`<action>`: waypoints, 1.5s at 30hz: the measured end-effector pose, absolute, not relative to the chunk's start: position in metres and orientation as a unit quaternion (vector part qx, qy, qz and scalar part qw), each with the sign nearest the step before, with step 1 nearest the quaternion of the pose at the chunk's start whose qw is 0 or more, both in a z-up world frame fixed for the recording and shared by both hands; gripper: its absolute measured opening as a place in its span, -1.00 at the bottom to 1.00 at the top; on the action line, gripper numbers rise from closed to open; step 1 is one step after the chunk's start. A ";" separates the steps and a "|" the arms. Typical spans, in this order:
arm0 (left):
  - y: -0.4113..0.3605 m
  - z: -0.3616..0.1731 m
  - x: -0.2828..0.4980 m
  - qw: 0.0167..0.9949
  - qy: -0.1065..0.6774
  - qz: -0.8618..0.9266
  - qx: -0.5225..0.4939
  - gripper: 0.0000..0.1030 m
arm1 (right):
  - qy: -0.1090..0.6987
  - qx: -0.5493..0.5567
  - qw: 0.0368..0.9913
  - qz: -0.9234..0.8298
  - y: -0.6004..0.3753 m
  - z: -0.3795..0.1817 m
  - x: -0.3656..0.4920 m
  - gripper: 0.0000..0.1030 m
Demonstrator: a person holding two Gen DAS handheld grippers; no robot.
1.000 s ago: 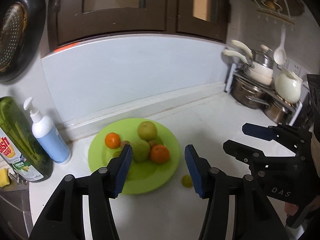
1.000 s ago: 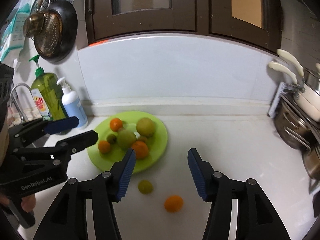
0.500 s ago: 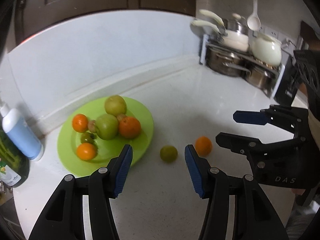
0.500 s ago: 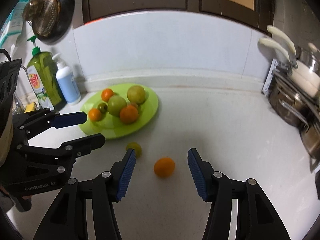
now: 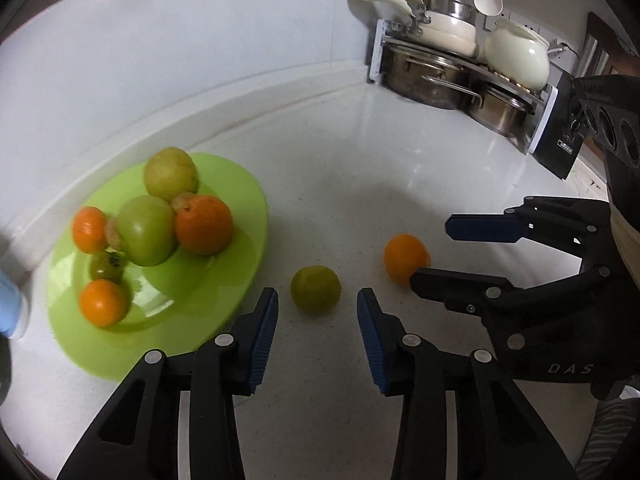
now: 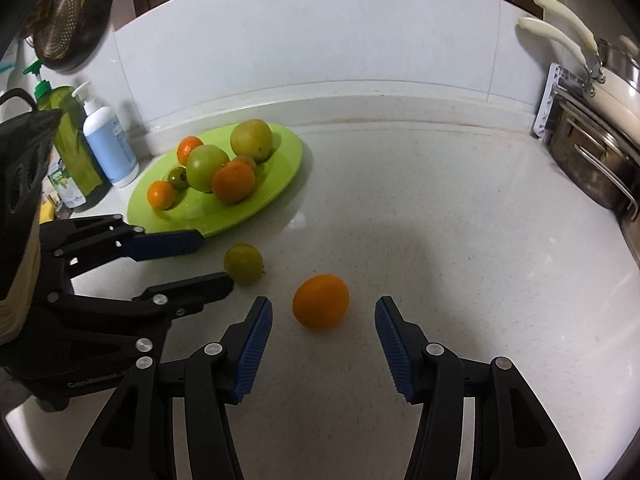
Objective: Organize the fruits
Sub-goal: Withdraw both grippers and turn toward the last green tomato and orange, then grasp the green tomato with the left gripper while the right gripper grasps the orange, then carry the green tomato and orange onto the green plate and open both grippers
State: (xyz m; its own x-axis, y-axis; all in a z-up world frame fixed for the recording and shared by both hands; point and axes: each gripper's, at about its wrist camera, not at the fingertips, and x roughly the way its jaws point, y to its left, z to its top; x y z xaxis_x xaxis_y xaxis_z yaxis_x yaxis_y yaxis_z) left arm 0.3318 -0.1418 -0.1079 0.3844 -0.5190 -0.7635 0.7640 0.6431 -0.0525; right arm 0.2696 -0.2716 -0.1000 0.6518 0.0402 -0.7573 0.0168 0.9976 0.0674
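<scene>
A small green fruit [image 5: 316, 289] and an orange [image 5: 406, 258] lie loose on the white counter, right of a lime-green plate [image 5: 248, 208] that holds several oranges and green fruits. My left gripper [image 5: 317, 294] points down at the green fruit. Its jaws are closing, with the fruit just ahead between the blue pads, which are not touching it. In the right wrist view my right gripper [image 6: 324, 302] stands open around the orange [image 6: 320, 306], clear of it on both sides. That view also shows the left gripper [image 6: 217, 261] beside the green fruit [image 6: 243, 263] and the plate [image 6: 280, 184].
A rack of steel pots [image 5: 440, 80] and a white pot [image 5: 516, 60] fills the back right corner. A blue-white pump bottle [image 6: 108, 144] and a green dish soap bottle [image 6: 72, 152] stand left of the plate. A strainer pan [image 6: 64, 24] hangs on the wall.
Both grippers have come down toward the counter, and the two loose fruits now sit at their fingertips. The left jaws have narrowed. The right jaws keep their width.
</scene>
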 end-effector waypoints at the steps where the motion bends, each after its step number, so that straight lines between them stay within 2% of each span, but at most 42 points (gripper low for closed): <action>1: -0.143 -0.110 0.334 0.816 0.394 -0.393 0.157 -0.22 | 0.418 0.033 0.908 0.006 -0.272 -0.101 0.270 0.05; 4: -0.146 -0.116 0.338 0.811 0.401 -0.398 0.154 -0.26 | 0.420 0.036 0.907 0.004 -0.272 -0.104 0.274 0.04; 6: -0.149 -0.119 0.341 0.807 0.407 -0.400 0.154 -0.31 | 0.426 0.044 0.904 0.006 -0.274 -0.108 0.277 -0.08; 13: -0.155 -0.124 0.346 0.806 0.412 -0.395 0.154 -0.41 | 0.437 0.057 0.898 0.013 -0.275 -0.117 0.283 -0.15; 17: -0.156 -0.124 0.346 0.808 0.414 -0.390 0.154 -0.41 | 0.440 0.062 0.896 0.014 -0.275 -0.120 0.285 -0.31; 31: -0.137 -0.109 0.333 0.825 0.420 -0.358 0.121 -0.42 | 0.425 0.070 0.903 0.012 -0.272 -0.117 0.278 -0.32; 45: -0.104 -0.074 0.297 0.853 0.397 -0.331 0.070 -0.42 | 0.383 0.056 0.922 0.027 -0.254 -0.081 0.249 -0.32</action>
